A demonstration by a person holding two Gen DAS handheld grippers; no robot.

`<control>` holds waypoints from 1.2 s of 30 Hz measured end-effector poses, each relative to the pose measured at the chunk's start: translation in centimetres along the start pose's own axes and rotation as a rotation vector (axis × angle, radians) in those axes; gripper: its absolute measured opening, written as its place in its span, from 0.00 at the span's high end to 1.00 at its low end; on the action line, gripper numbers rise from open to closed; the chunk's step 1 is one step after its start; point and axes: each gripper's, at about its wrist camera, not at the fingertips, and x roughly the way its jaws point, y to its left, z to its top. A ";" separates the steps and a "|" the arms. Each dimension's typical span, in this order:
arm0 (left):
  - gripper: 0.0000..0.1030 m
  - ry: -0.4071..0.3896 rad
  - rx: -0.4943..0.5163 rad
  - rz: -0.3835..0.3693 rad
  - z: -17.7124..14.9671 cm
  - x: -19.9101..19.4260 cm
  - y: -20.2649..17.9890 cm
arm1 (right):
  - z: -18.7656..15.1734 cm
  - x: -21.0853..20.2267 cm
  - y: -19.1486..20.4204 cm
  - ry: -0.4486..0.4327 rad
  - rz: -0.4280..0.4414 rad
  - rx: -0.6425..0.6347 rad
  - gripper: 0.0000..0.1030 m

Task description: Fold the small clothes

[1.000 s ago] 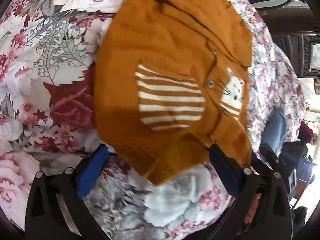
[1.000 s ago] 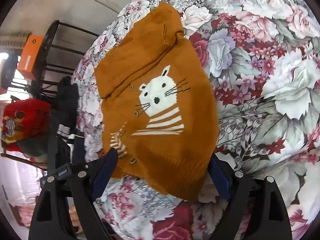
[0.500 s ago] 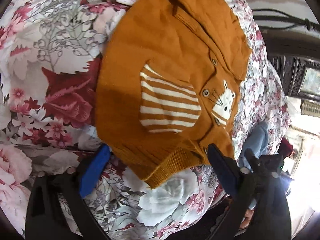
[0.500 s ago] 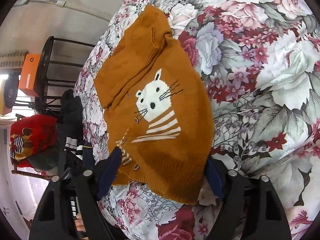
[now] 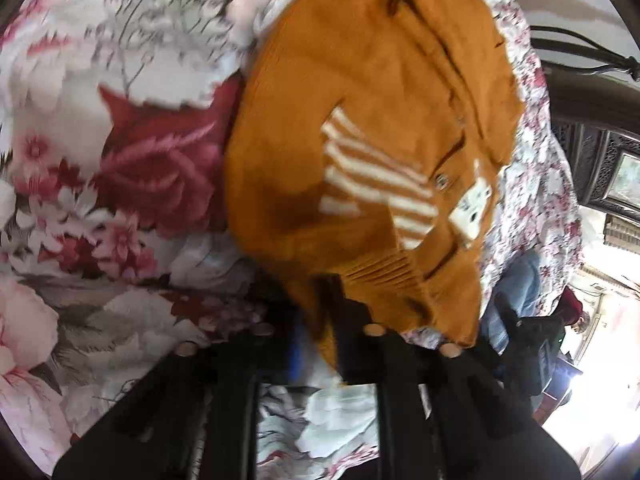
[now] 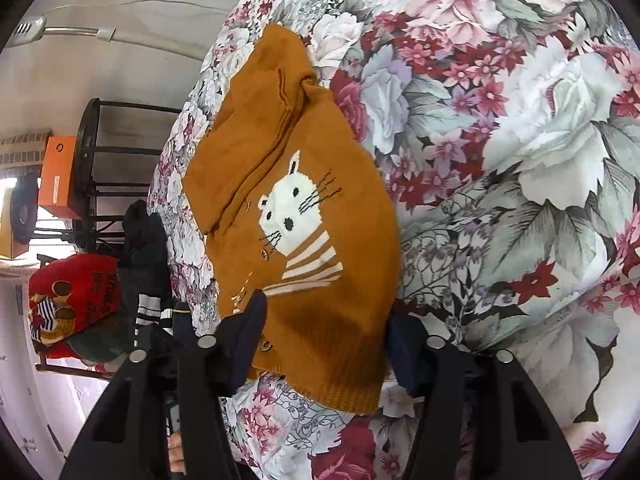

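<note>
Garment: a small orange cardigan (image 6: pixel 312 240) with a white cat and stripes lies on the flowered bedcover (image 6: pixel 520 160), front side up and buttoned, near the edge of the bed.
Sleeves: they seem already turned in over the upper part, but the folds are not clear enough to be sure.
Left gripper (image 5: pixel 320 320): pressed together on the ribbed bottom hem of the cardigan; the knit bunches between the fingers, though this view is blurred.
Right gripper (image 6: pixel 324 344): its jaws are closing, with the other bottom corner of the hem between them; the blue pads do not yet press the knit.
Done: the cardigan is spread out and one hem corner is caught.
Left to do: I judge the second corner must be pinched, then the hem carried up toward the collar to fold the body in half.
Progress: early to middle, in my judgement.
</note>
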 end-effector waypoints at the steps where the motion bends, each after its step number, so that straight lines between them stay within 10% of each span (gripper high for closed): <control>1: 0.95 -0.004 0.002 0.000 -0.2 -0.3 0.0 | 0.0 0.0 -0.1 0.001 0.004 0.000 0.46; 12: 0.96 -0.050 0.059 -0.103 -1.3 -3.1 -1.0 | -1.0 1.2 0.8 0.040 -0.080 -0.098 0.46; 15: 0.93 -0.064 0.091 -0.079 -1.5 -3.1 -1.6 | -1.4 1.2 1.7 0.039 -0.052 -0.132 0.90; 17: 0.93 -0.104 0.121 -0.061 -1.9 -4.0 -1.9 | -1.5 -0.5 2.5 0.006 0.033 -0.126 0.92; 26: 0.98 -0.084 0.032 -0.025 -3.7 -4.5 1.6 | -2.0 -1.2 -0.4 0.077 -0.020 -0.063 0.88; 28: 0.98 -0.131 0.050 -0.011 -3.4 -5.6 1.3 | -1.8 -1.7 -0.5 0.075 0.025 -0.034 0.57; 30: 0.78 -0.173 0.088 0.020 -3.4 -6.4 0.5 | -1.7 -1.9 0.2 0.057 0.060 -0.041 0.47; 32: 0.17 -0.185 0.098 0.023 -3.4 -6.7 -0.1 | -2.0 -1.5 0.9 0.069 0.046 -0.073 0.44; 36: 0.16 -0.163 0.045 0.031 -2.7 -5.9 0.7 | -2.5 -0.3 1.8 0.103 0.034 -0.096 0.44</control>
